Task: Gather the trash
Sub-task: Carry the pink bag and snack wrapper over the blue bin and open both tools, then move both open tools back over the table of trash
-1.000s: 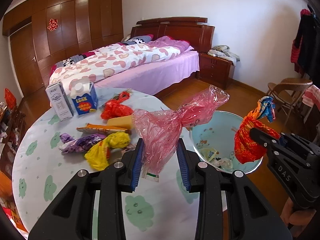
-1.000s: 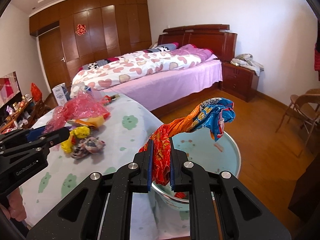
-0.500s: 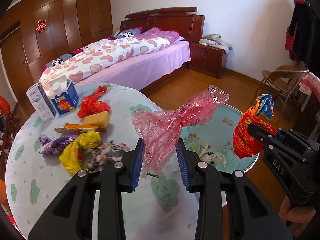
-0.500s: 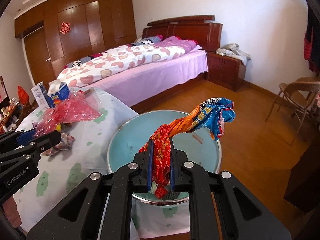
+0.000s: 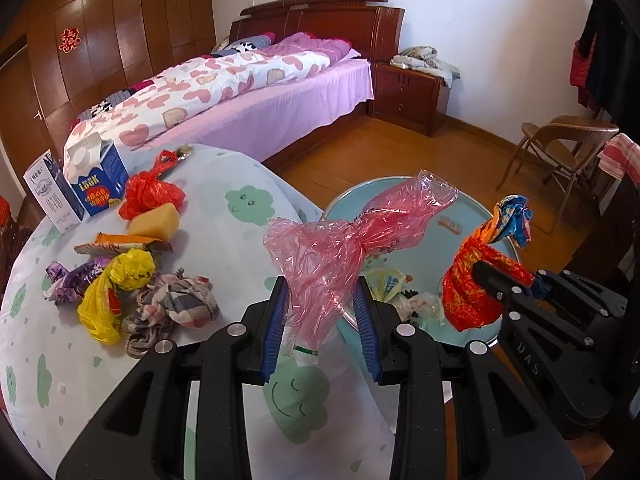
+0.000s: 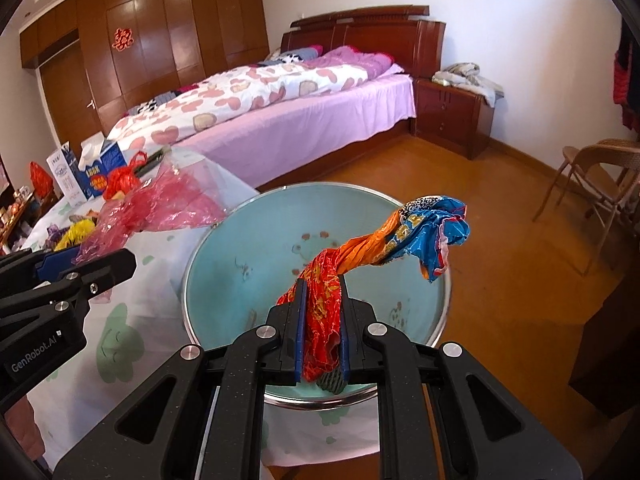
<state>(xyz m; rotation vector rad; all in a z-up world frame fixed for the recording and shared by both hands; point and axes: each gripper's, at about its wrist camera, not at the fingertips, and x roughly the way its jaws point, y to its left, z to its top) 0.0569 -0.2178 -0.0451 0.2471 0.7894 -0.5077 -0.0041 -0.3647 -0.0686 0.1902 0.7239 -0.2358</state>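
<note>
My left gripper [image 5: 320, 320] is shut on a crumpled pink plastic bag [image 5: 344, 248], held up at the table's edge beside the basin; the same bag [image 6: 160, 208] shows in the right wrist view. My right gripper [image 6: 322, 322] is shut on a twisted red, orange and blue wrapper [image 6: 400, 236], which hangs over the light blue basin [image 6: 192, 276]. From the left wrist view that wrapper [image 5: 476, 280] sits at the right, over the basin's rim [image 5: 400, 179]. Some scraps [image 5: 390, 284] lie inside the basin.
On the cloud-patterned tablecloth [image 5: 240, 240] lie a yellow bag [image 5: 116, 280], a purple wrapper [image 5: 76, 278], a checked rag [image 5: 176, 308], an orange wrapper [image 5: 120, 246], a yellow sponge [image 5: 158, 220] and a red bag [image 5: 150, 194]. Two cartons [image 5: 100, 178] stand behind them. A bed, a nightstand and a folding chair [image 5: 560, 148] stand beyond.
Both grippers have sunk and moved from the table toward the basin, each still holding its trash. The basin now fills the middle of the right wrist view.
</note>
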